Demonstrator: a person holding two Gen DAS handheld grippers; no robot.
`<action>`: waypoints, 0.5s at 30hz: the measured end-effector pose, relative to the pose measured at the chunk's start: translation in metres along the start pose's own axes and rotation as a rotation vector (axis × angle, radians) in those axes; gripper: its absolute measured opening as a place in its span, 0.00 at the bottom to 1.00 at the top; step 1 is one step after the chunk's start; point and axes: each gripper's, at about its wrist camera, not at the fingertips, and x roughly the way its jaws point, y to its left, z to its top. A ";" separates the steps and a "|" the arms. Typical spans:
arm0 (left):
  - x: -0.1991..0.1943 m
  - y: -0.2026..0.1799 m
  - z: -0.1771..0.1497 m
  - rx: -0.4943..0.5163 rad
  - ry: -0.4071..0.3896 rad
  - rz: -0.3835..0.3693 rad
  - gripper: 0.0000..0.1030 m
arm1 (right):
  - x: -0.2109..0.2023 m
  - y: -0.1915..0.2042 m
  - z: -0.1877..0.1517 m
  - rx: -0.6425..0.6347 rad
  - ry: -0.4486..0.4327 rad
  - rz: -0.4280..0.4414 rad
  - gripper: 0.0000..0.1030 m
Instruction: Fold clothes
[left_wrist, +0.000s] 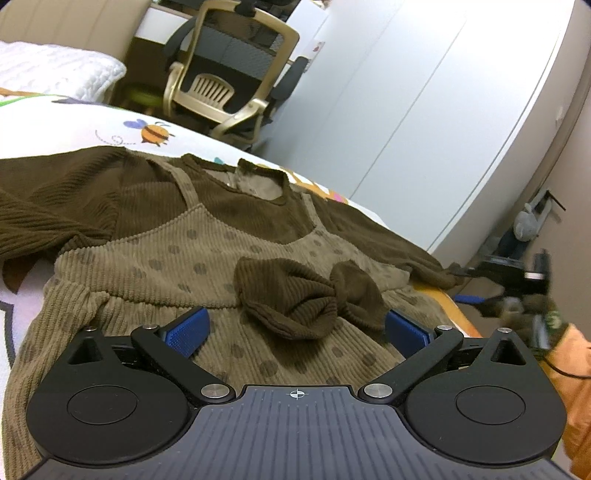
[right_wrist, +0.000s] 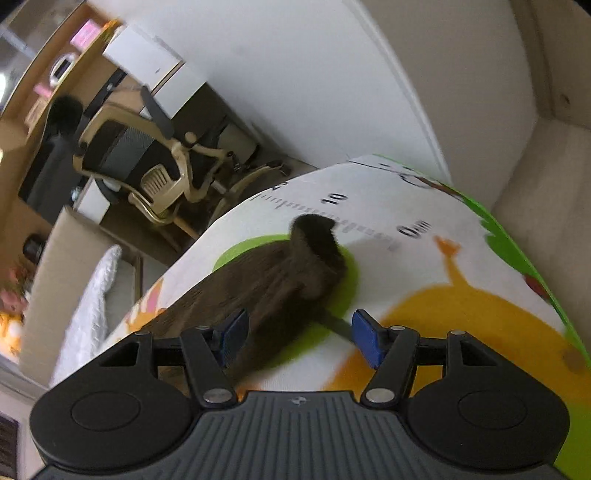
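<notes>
A child's dress (left_wrist: 155, 266) lies face up on the bed: tan dotted corduroy pinafore over dark brown ribbed sleeves, with a brown bow (left_wrist: 306, 295) at the waist. My left gripper (left_wrist: 295, 332) is open, its blue pads on either side of the bow, low over the skirt. In the right wrist view, my right gripper (right_wrist: 299, 339) is open over the end of a brown sleeve (right_wrist: 291, 273), whose cuff (right_wrist: 317, 229) lies on the sheet. The right gripper also shows, blurred, at the right edge of the left wrist view (left_wrist: 517, 291).
The bed has a white cartoon-print sheet (left_wrist: 74, 125) with a bee, green and yellow shapes (right_wrist: 461, 306). A beige office chair (left_wrist: 225, 70) stands beyond the bed, next to white wardrobe doors (left_wrist: 406, 92). A white pillow (left_wrist: 55, 70) lies at far left.
</notes>
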 end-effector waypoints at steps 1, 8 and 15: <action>0.000 0.000 0.000 -0.002 -0.001 -0.001 1.00 | 0.006 0.004 0.001 -0.006 -0.011 0.004 0.61; 0.000 0.002 0.000 -0.010 -0.003 -0.007 1.00 | 0.019 0.062 0.007 -0.164 -0.101 0.083 0.17; -0.001 0.005 0.001 -0.024 -0.005 -0.020 1.00 | -0.024 0.252 -0.041 -0.652 -0.113 0.371 0.15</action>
